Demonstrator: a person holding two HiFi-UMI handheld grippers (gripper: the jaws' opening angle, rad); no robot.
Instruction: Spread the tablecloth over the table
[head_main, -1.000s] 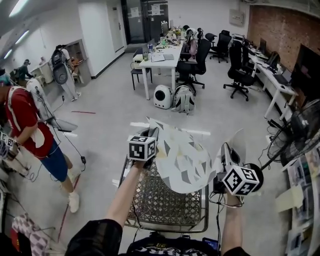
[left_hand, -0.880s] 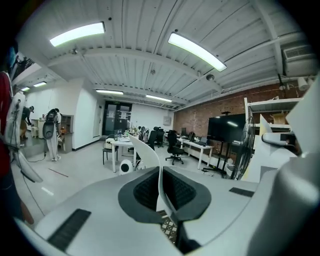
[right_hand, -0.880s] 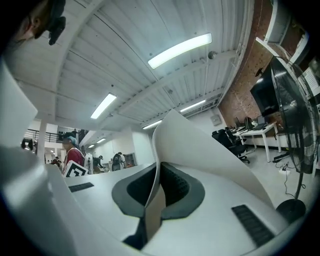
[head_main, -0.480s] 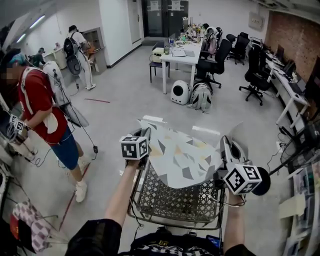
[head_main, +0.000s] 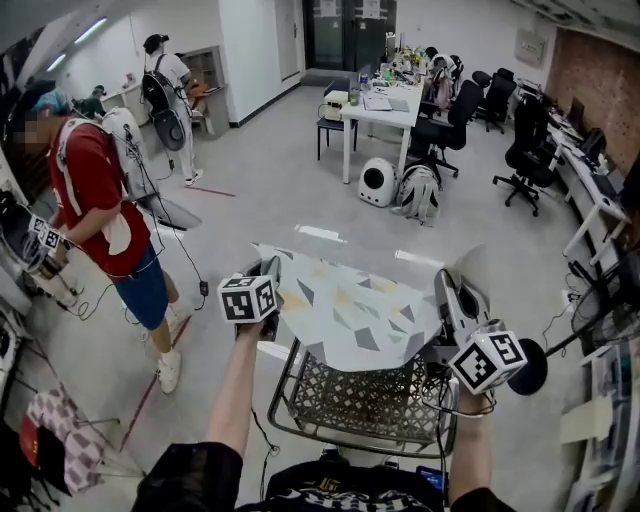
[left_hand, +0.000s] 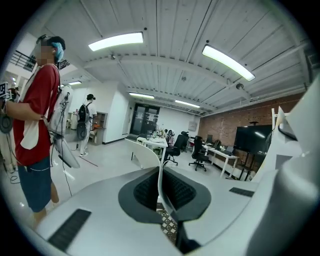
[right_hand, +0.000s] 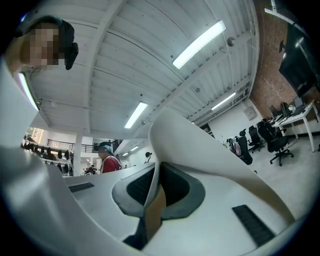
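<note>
Both grippers are clamped shut on cloth: the left gripper and right gripper pinch opposite edges of the patterned tablecloth, stretched in the air above a wire cart. Carrying seems the step in hand. Next, I judge, it must be brought over the table, which I cannot pick out, and lowered flat.

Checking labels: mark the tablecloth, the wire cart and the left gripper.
tablecloth (head_main: 350, 315), head view, middle of the patterned sheet.
wire cart (head_main: 350, 395), head view, mesh wall.
left gripper (left_hand: 161, 186), left gripper view, between its fingertips, shut on the cloth.

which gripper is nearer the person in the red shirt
Left. The left gripper grips the tablecloth edge nearest the person; the right gripper grips the opposite edge, farther off.
</note>
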